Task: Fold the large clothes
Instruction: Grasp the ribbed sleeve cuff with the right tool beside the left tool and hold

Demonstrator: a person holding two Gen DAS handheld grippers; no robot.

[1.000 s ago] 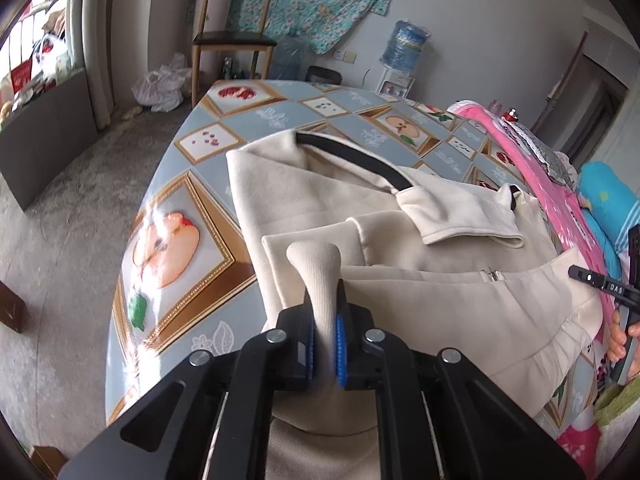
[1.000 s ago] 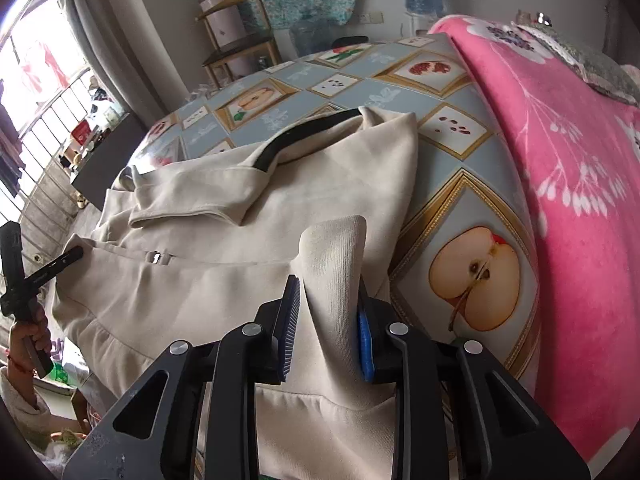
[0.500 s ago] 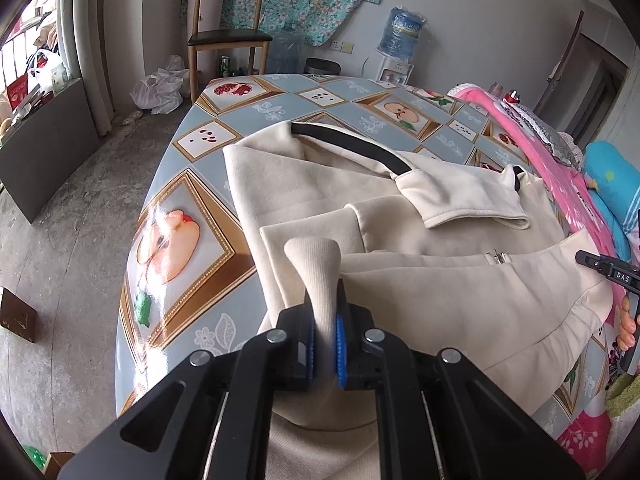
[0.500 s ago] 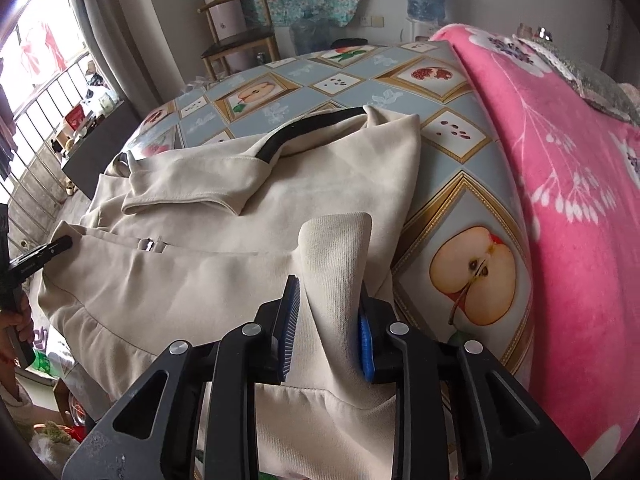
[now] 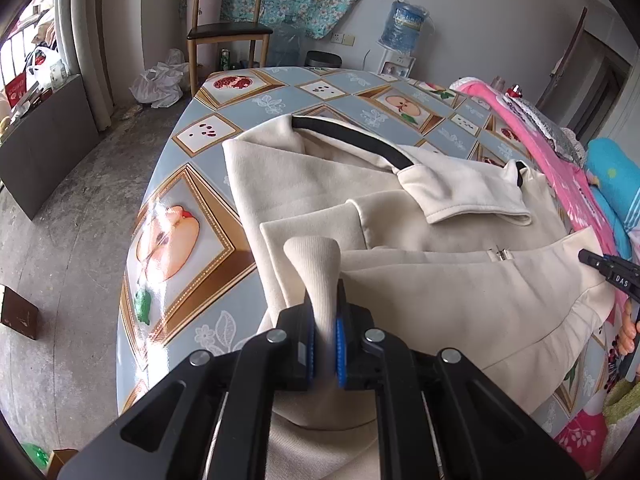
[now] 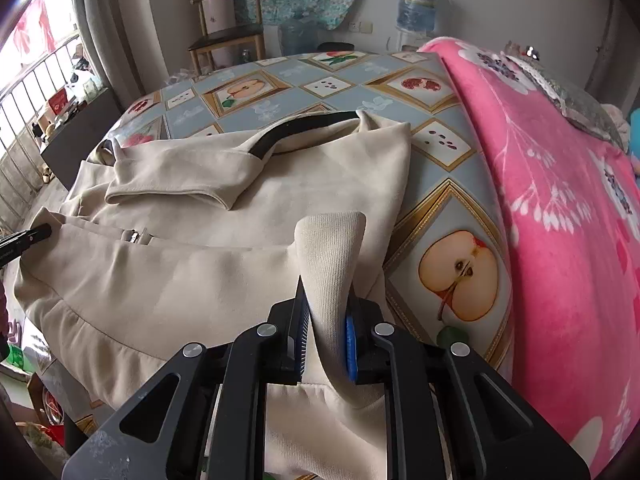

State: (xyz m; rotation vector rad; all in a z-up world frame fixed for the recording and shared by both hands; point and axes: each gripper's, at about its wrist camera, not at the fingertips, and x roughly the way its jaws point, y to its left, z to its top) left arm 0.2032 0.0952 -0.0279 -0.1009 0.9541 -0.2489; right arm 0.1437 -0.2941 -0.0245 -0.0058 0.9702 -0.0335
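A cream jacket (image 5: 420, 280) with a black collar band (image 5: 352, 140) lies spread on the fruit-patterned tablecloth (image 5: 172, 240). One sleeve is folded across its chest. My left gripper (image 5: 324, 344) is shut on the ribbed hem at the jacket's near left corner, and a flap of rib stands up above its pads. In the right wrist view the same jacket (image 6: 200, 280) fills the left and middle. My right gripper (image 6: 326, 344) is at the near right corner. Its jaws are closing, with the ribbed hem (image 6: 332, 248) squeezed between the blue pads.
A pink blanket (image 6: 560, 200) covers the table's right side. The table's left edge drops to a concrete floor (image 5: 60, 220). A wooden chair (image 5: 228, 36) and a water dispenser (image 5: 404, 24) stand beyond the far end. A hand (image 5: 628, 336) holds a black tool at the right edge.
The right gripper's jaws have narrowed on the ribbed hem. Both views have tipped slightly, so more of the room's far side shows. The left grip is unchanged.
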